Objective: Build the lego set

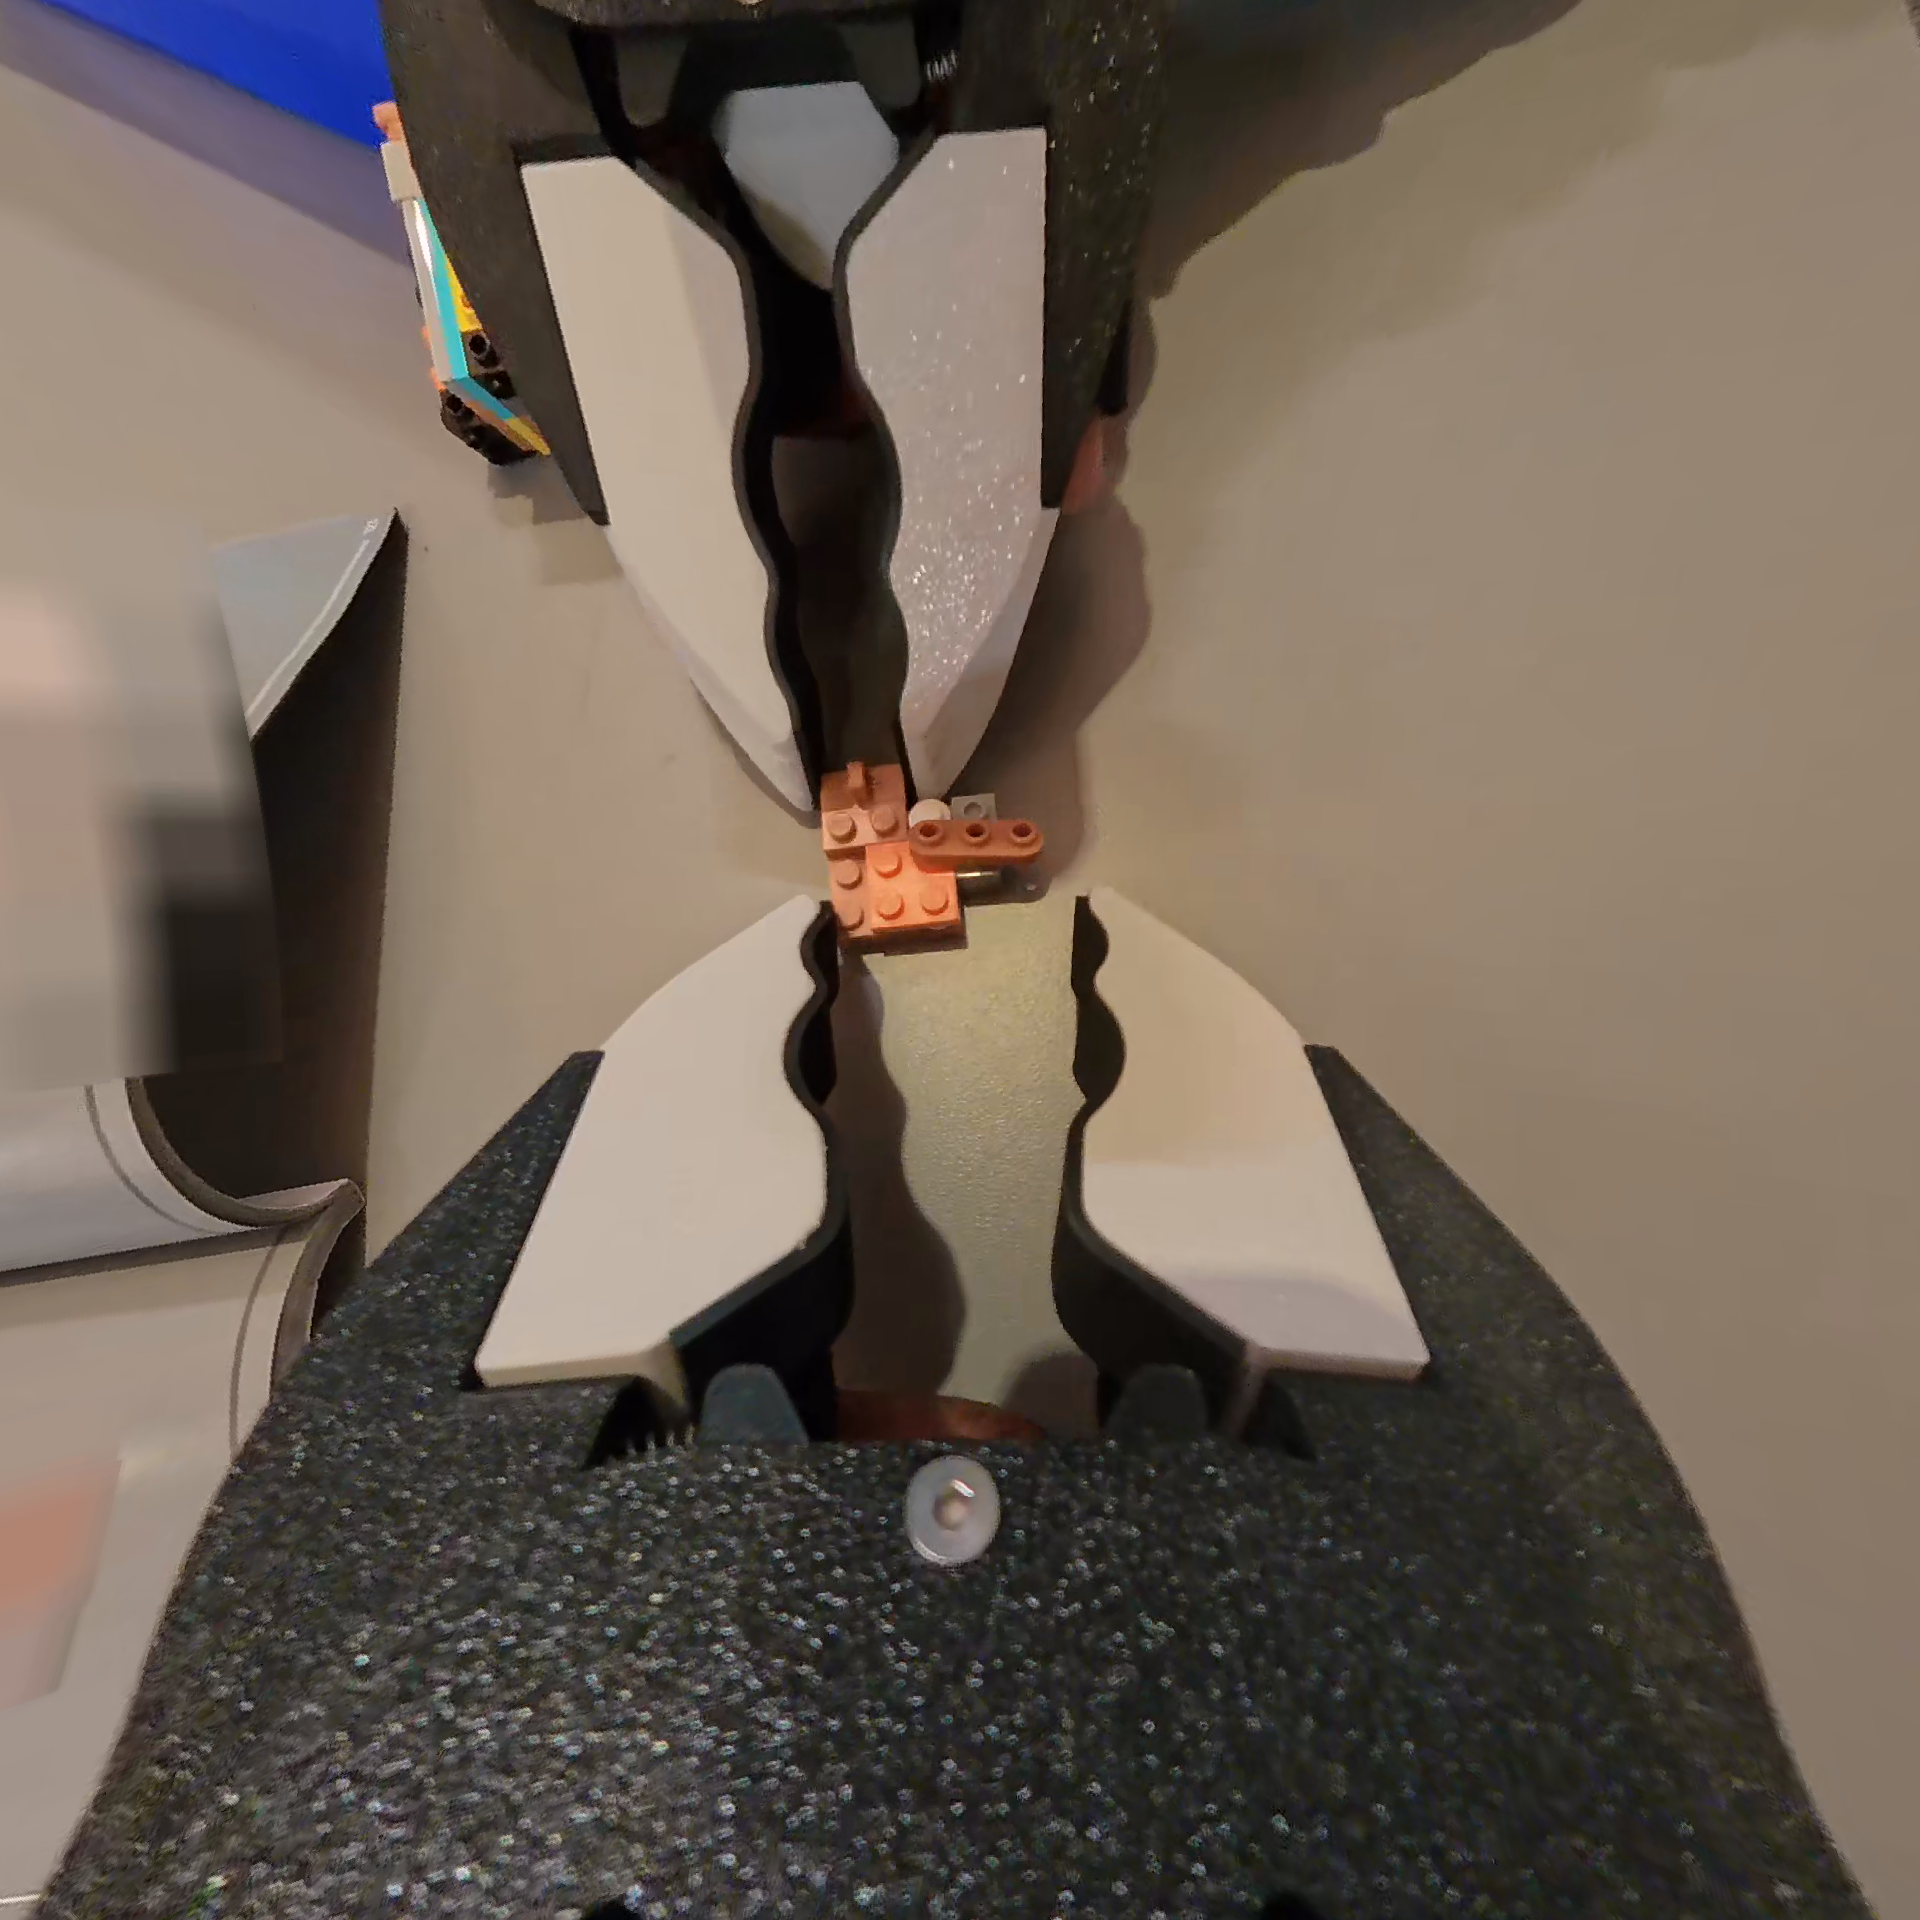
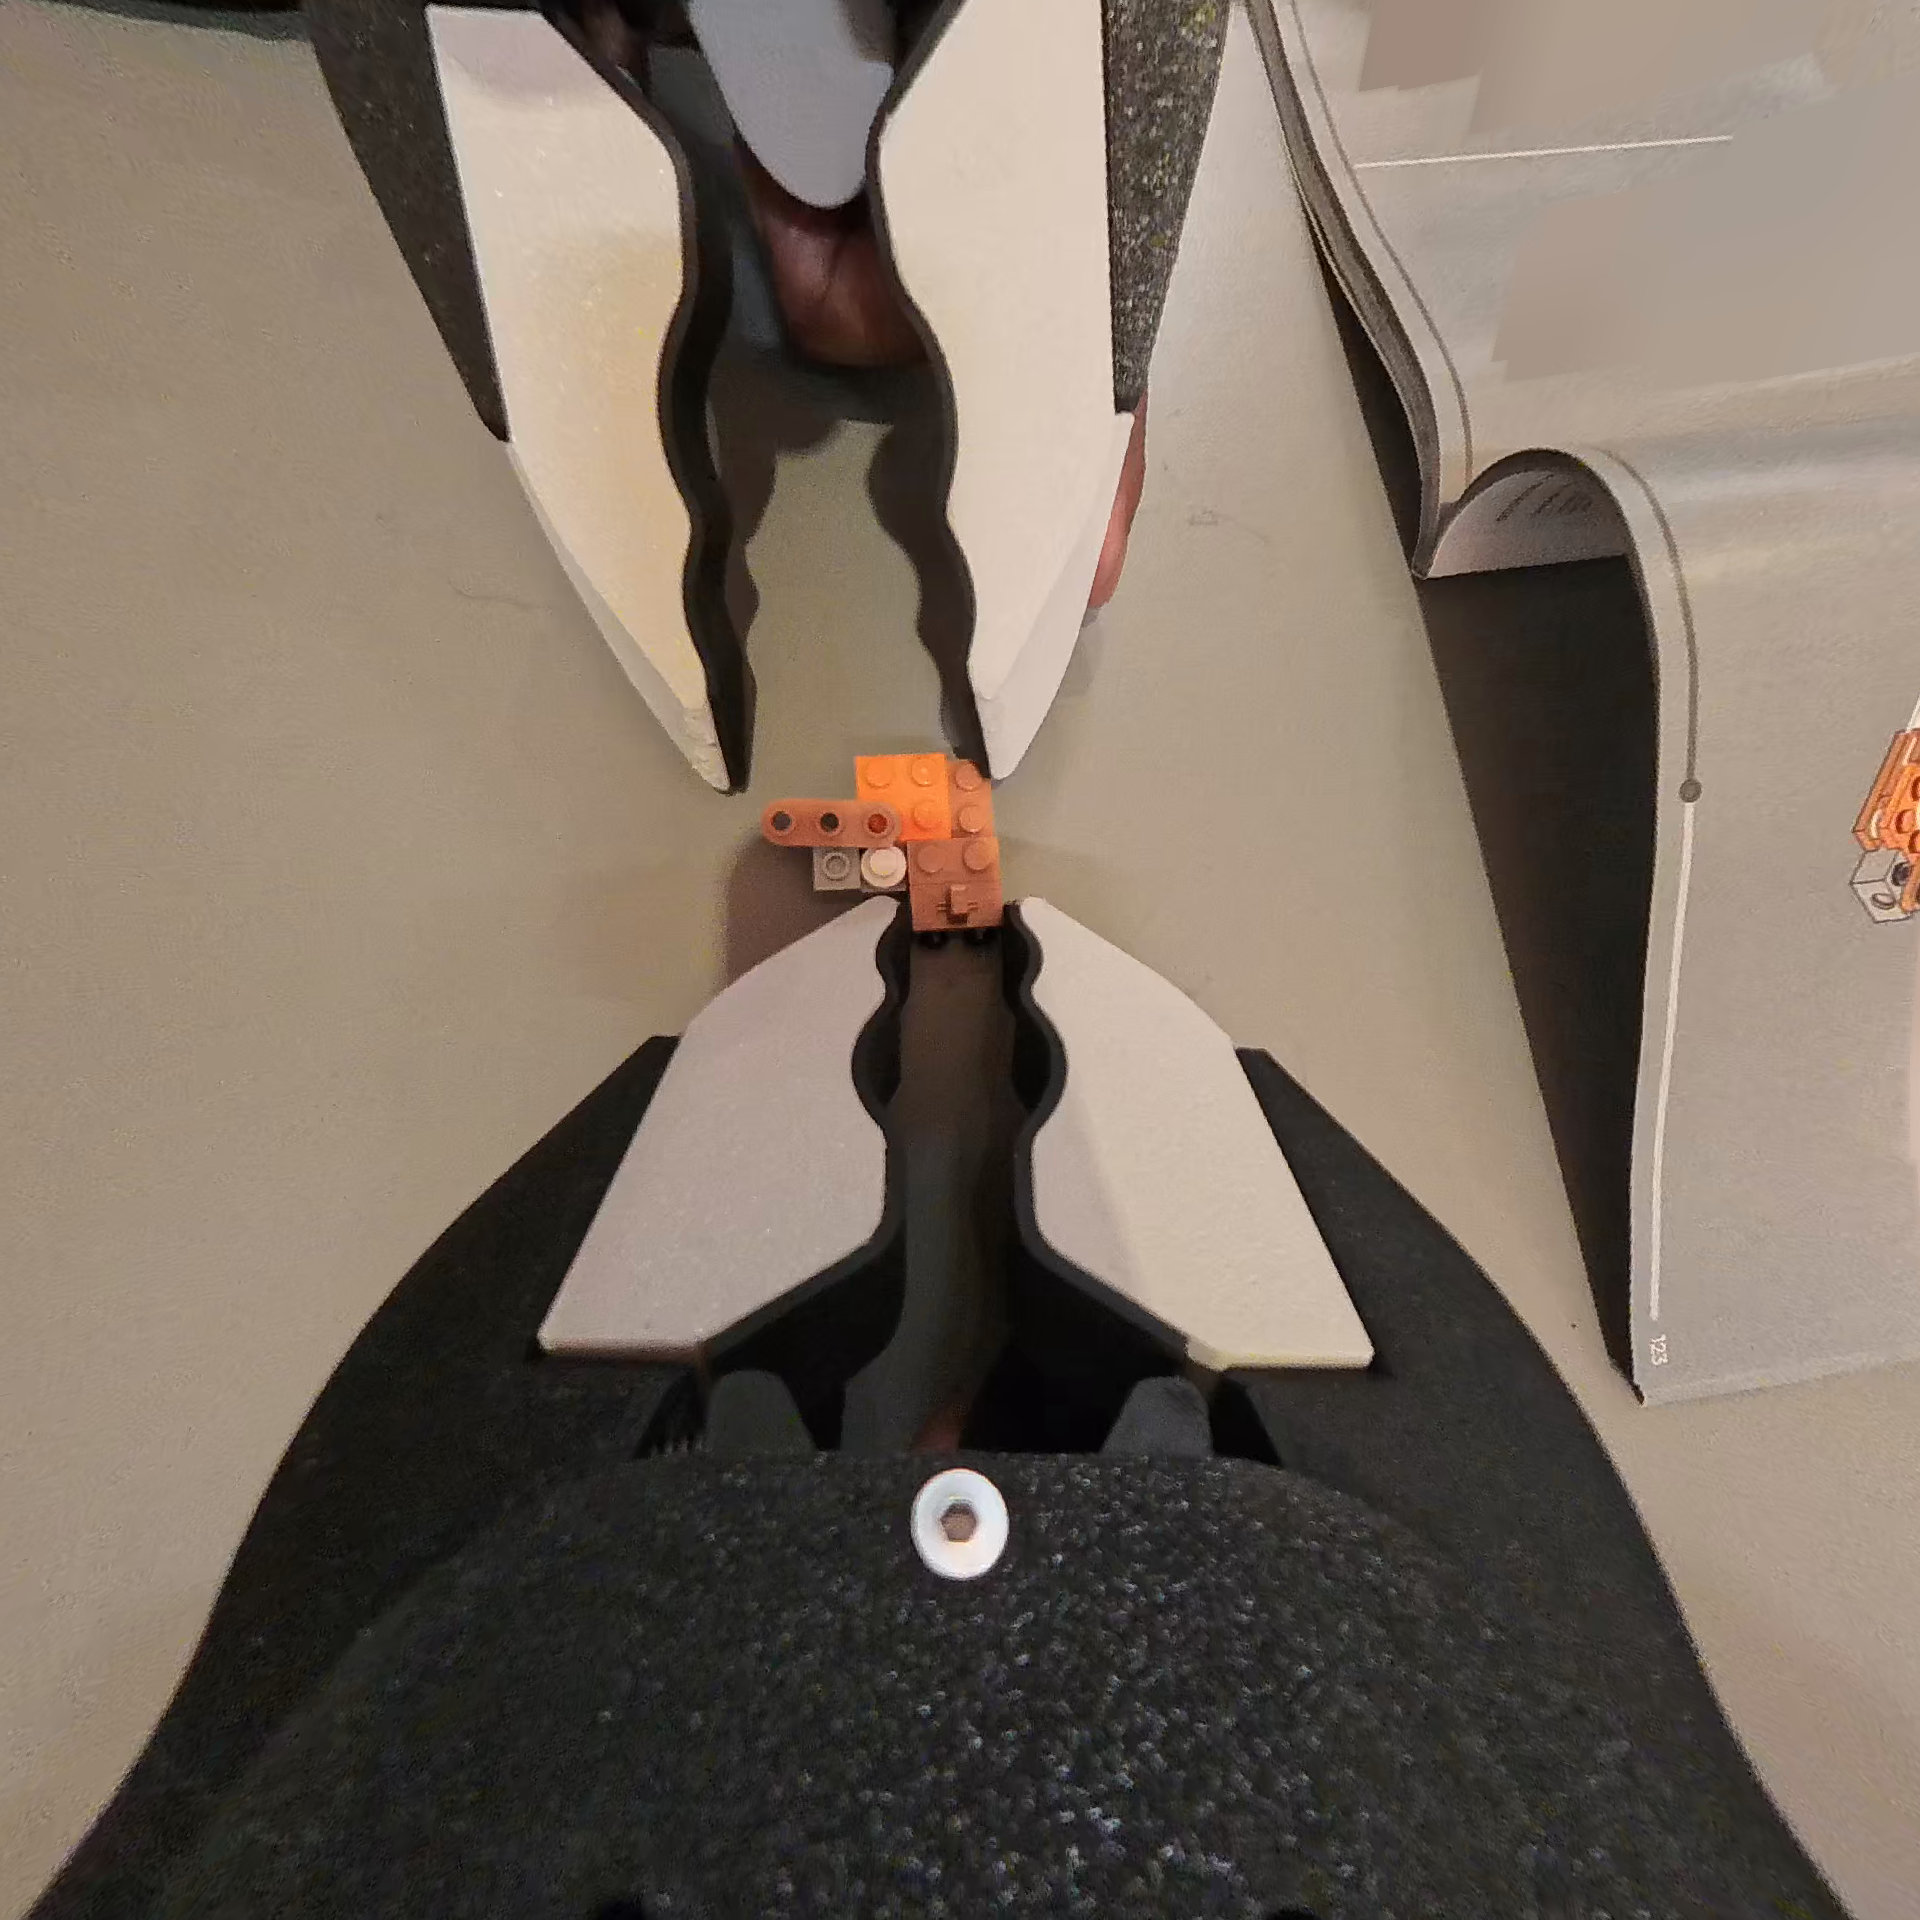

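Note:
A small orange Lego assembly [image 1: 894, 883] hangs between the two grippers above the beige table. It has stacked orange plates, a darker three-hole bar [image 1: 975, 836] sticking out sideways, and a small grey plate with a white round stud. My right gripper [image 2: 958, 902] is shut on the brown end of the assembly [image 2: 925, 805]. It shows opposite in the left wrist view [image 1: 868, 795]. My left gripper [image 1: 954, 904] is open. One of its fingertips [image 1: 816, 920] touches the edge of the orange plate. It appears at the top of the right wrist view [image 2: 862, 779].
An open instruction booklet [image 2: 1558, 727] lies on the table beside the grippers; it also shows in the left wrist view [image 1: 312, 727]. A colourful partly built model [image 1: 478, 384] stands behind the right gripper, next to something blue [image 1: 208, 62]. Only a small space, under 4 cm, lies between the two pairs of fingers.

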